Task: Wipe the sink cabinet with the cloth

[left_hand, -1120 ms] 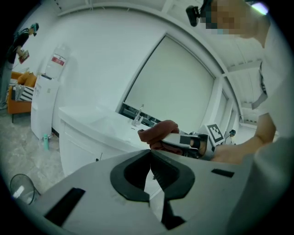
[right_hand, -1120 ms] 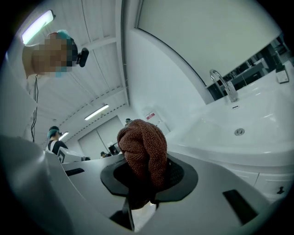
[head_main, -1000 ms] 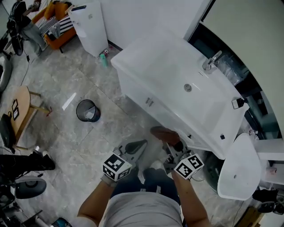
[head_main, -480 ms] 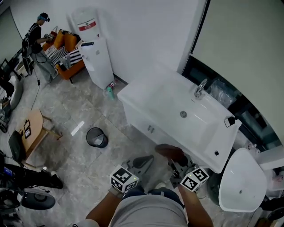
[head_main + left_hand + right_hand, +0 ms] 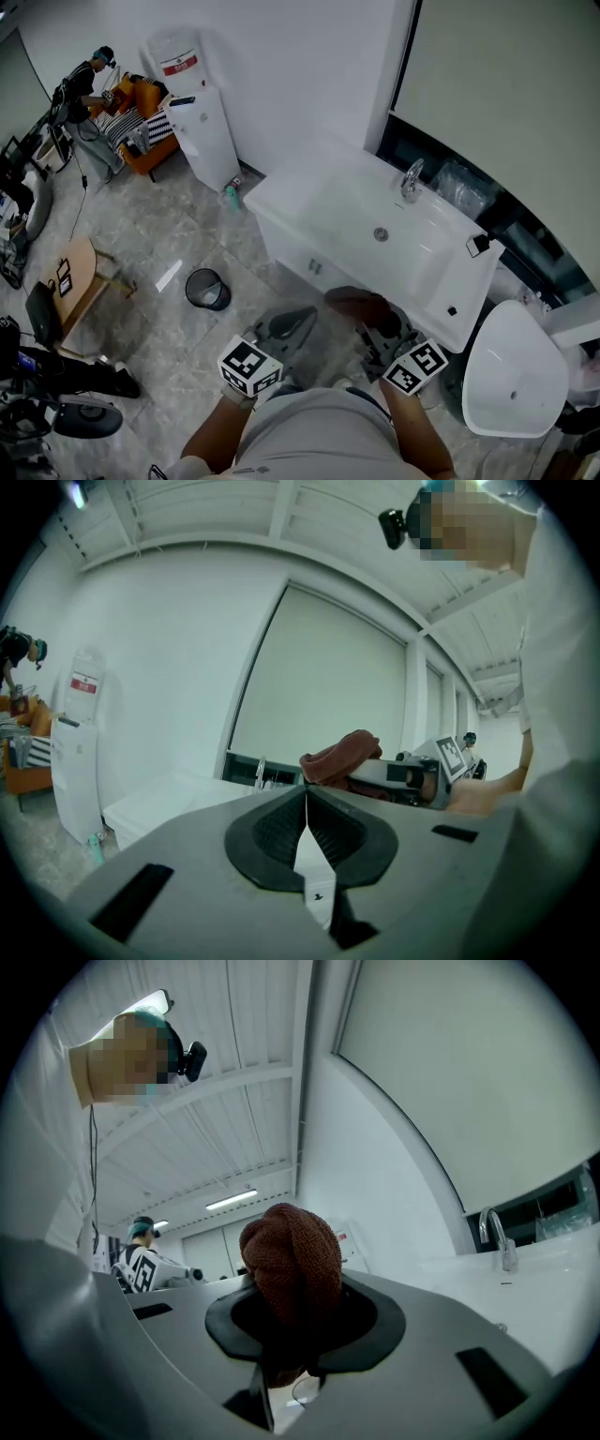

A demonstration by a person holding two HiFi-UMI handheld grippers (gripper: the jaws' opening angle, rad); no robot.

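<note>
The white sink cabinet [image 5: 291,211] is filling the centre of the head view. Just below its front, the right hand-held gripper [image 5: 379,328] is pinching the bunched brown cloth [image 5: 291,1260] — the left hand-held gripper [image 5: 307,803], lower centre, is keeping its jaws pressed together, empty.

Bright even indoor light, ceiling strip lamp [image 5: 232,1202] lit; fisheye bending, black corners; shadows soft.
</note>
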